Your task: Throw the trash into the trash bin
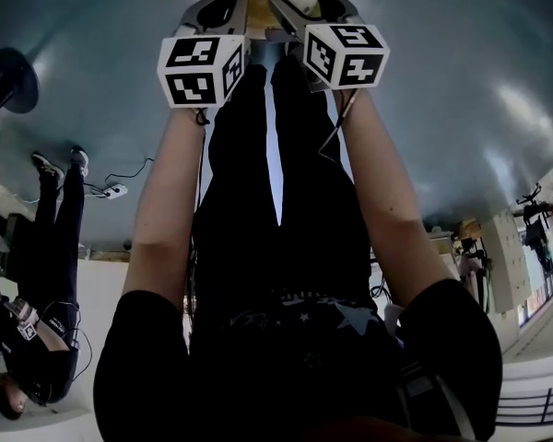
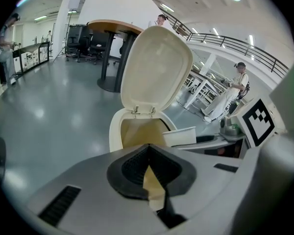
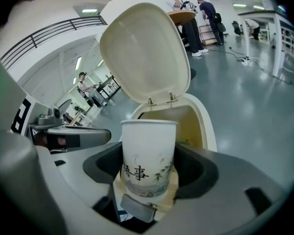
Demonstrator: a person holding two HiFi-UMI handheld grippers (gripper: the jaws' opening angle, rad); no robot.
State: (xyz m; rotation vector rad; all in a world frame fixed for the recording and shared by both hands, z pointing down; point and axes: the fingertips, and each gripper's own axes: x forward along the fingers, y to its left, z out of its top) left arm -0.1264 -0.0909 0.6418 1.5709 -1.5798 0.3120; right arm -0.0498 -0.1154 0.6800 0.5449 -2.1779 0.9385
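Right gripper view: paper cup (image 3: 148, 151) upright, clamped between the right gripper (image 3: 149, 169) fingers, just in front of the trash bin (image 3: 208, 131). Bin lid (image 3: 144, 53) stands open. The inside looks tan; contents can't be made out.

Left gripper view: left gripper (image 2: 148, 152) fingers together, nothing between them. The same bin is ahead, with the cup near its opening at the right.

Head view: only the left cube (image 1: 203, 67), right cube (image 1: 346, 53), 2 forearms and the cup's rim show, the rim cut off at the top edge.

The paper cup (image 3: 148, 155) bears a black character, 事.
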